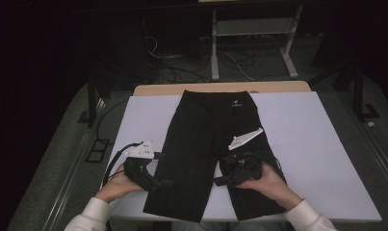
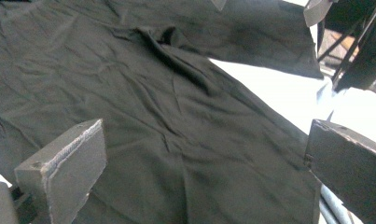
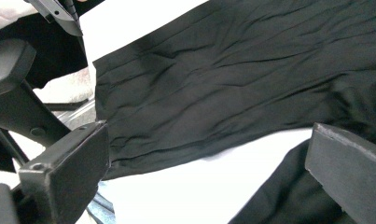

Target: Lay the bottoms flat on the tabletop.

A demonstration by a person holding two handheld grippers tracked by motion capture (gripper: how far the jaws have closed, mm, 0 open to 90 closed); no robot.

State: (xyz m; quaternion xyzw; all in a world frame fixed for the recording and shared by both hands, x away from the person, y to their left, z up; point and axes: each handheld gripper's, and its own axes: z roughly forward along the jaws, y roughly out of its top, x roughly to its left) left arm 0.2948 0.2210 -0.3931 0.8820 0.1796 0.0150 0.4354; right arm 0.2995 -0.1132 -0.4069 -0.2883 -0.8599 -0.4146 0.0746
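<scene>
Sleeves: nearest thing from where I'm standing, two cream fabric cuffs, one (image 1: 88,214) low on the left, the other (image 1: 309,217) low on the right, both at the near edge of the table.
Table: big flat white-topped table (image 1: 321,159) with a strip of light wood (image 1: 220,88) along its far edge.
Shorts: pair of black knee-length fabric shorts (image 1: 201,144) laid flat down the middle of the table, waistband at the far side, both legs pointing toward the person. Small pale logo (image 1: 237,103) near the waistband. Cloth is a bit creased, with a fold around the crotch seam, and white tabletop shows in the gap between the legs.
Left hand: left hand (image 1: 115,185) wrapped around its tool, just off the outer edge of the left leg.
Right hand: right hand (image 1: 268,182) over the right leg of the shorts.
Left gripper: black hand-held left gripper (image 2: 204,172) with a grey three-cornered plate (image 1: 141,149) on top. Jaws spread wide, hovering over the left leg, no cloth between them.
Right gripper: black hand-held right gripper (image 3: 206,172), same kind of plate (image 1: 244,138). Jaws also spread wide, nothing pinched, over the gap between the two legs.
Cables: dark tangle of cables (image 1: 191,67) on the floor behind the table.
</scene>
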